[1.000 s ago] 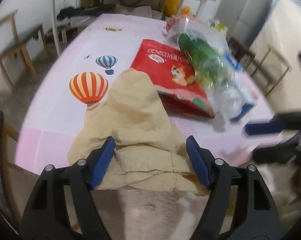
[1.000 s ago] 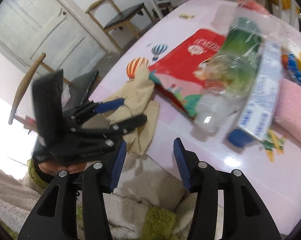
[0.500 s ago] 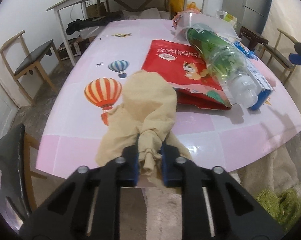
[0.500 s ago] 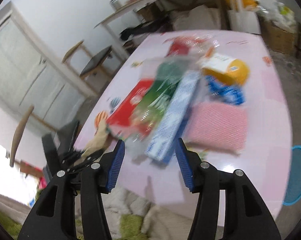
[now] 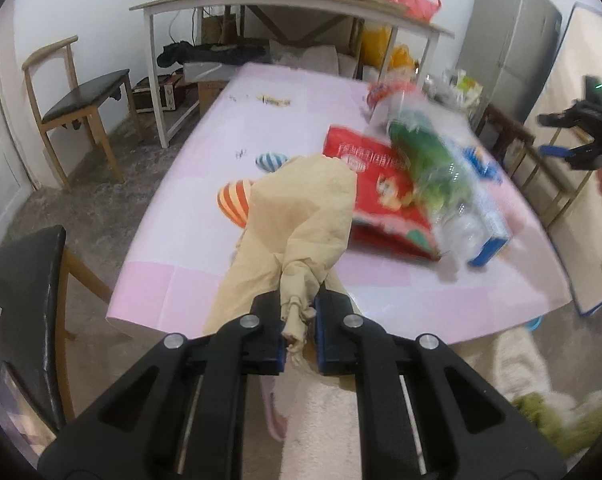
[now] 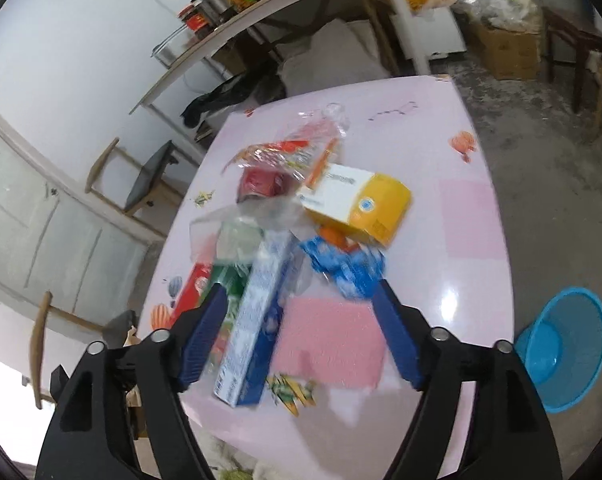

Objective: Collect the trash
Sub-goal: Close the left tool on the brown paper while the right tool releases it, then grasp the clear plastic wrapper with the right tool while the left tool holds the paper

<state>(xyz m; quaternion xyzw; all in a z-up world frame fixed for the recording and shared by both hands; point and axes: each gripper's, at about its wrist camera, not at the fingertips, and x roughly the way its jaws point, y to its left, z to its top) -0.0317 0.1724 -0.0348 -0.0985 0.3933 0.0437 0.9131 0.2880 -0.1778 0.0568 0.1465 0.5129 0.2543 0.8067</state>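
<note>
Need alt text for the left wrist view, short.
The left gripper has its jaws shut on a bunched end of crumpled tan paper at the near edge of a pink table. Behind it lie a red snack bag and a green plastic bottle.

Wooden chair (image 5: 75,100) at left of frame, long shelf table (image 5: 285,4) w/ jars across top, grey fridge (image 5: 505,44) upper right.

Left tongs (image 5: 299,322) clamped tight, angled down; right tongs (image 6: 301,332) opening, apparently nothing between pads.
</note>
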